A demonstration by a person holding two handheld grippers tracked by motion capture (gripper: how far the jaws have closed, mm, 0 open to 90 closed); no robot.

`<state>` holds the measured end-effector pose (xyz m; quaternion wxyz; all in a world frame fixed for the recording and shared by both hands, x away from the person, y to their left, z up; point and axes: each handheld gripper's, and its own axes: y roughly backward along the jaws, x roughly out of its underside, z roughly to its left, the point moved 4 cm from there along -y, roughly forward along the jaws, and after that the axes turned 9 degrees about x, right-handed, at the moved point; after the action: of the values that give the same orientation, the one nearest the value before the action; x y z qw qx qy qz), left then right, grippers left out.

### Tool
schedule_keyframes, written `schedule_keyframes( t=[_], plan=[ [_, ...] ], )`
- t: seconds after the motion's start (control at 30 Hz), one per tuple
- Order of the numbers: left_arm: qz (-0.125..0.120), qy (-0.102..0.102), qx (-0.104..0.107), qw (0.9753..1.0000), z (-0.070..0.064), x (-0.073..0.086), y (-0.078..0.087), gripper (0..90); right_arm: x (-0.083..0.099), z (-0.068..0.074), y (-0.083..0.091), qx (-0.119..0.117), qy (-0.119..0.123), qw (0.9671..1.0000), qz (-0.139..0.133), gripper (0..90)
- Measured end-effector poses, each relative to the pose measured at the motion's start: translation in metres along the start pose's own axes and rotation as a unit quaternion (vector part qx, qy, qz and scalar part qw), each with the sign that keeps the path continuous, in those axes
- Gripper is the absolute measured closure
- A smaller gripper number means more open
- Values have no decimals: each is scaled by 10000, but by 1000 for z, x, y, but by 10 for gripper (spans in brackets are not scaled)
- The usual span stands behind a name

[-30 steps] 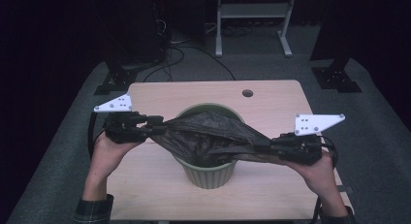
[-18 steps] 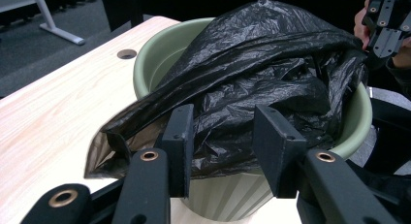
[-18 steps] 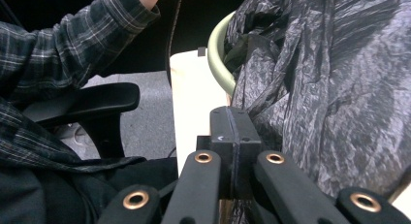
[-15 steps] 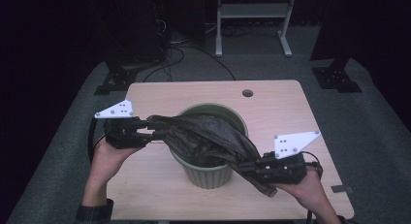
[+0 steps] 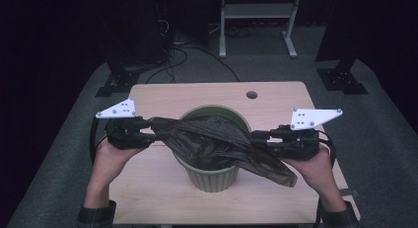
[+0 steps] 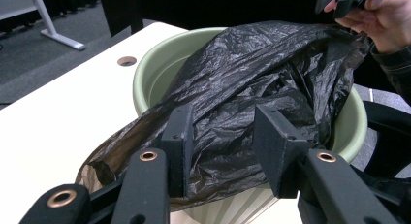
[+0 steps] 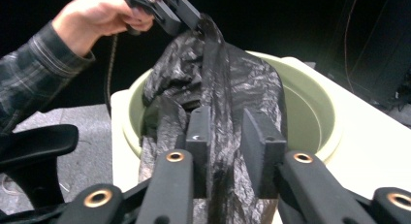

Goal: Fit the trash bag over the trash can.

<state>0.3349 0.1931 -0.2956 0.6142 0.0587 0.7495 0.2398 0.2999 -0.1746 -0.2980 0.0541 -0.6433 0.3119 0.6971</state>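
Since 0.5 s ago: the right gripper (image 5: 256, 137) has risen from low at the near right of the green ribbed bin (image 5: 213, 176) to rim height, level with the left gripper (image 5: 153, 134).
Meaning for the job: judging by this, the black bin bag (image 5: 212, 144) is being pulled wide again so its mouth can go over the bin's rim; the lining is not yet done, since the far rim is bare.
Bin bag: stretched across the top of the bin from left to right, its middle sagging into the bin, 1 loose tail hanging outside the bin's near right wall.
Bin: upright at the middle of the wooden table (image 5: 276, 107), with a round cable hole (image 5: 252, 95) beyond it.
Left gripper: left of the bin at rim height, jaws pointing toward the bin; in the left gripper view the bag (image 6: 252, 88) lies between the 2 jaws with a clear gap, so I cannot tell if it is pinched there.
Right gripper: right of the bin, jaws pointing toward the bin; in the right gripper view the jaws stand close on a bunched strip of bag (image 7: 220, 112), gripping it.
Hands: both wrapped around the gripper bodies, forearms coming from the bin's near side.
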Motion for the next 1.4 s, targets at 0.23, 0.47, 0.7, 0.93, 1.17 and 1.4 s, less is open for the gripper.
schedule_keyframes(
  t=[0.23,0.47,0.7,0.93,1.17,1.4],
  plan=[
    [-32,-58,-20,10000,-3,-6,3,585,6,1,-3,-20,7,9999,123,643],
    [-63,-128,8,9999,-4,-15,0,582,13,-5,-5,194,-10,9993,321,897],
    [-127,-274,72,9995,-5,-37,-12,563,-8,-20,-15,191,-128,9997,81,898],
    [-133,-447,221,9987,-5,-59,-37,547,-34,-28,-41,-27,-134,9999,25,899],
    [-118,-585,387,9975,-6,-75,-67,547,-43,-22,-57,-257,-45,9997,23,899],
    [-58,-585,604,9964,-4,-81,-97,553,-44,-23,-52,-319,-47,9994,-103,899]
  ],
)
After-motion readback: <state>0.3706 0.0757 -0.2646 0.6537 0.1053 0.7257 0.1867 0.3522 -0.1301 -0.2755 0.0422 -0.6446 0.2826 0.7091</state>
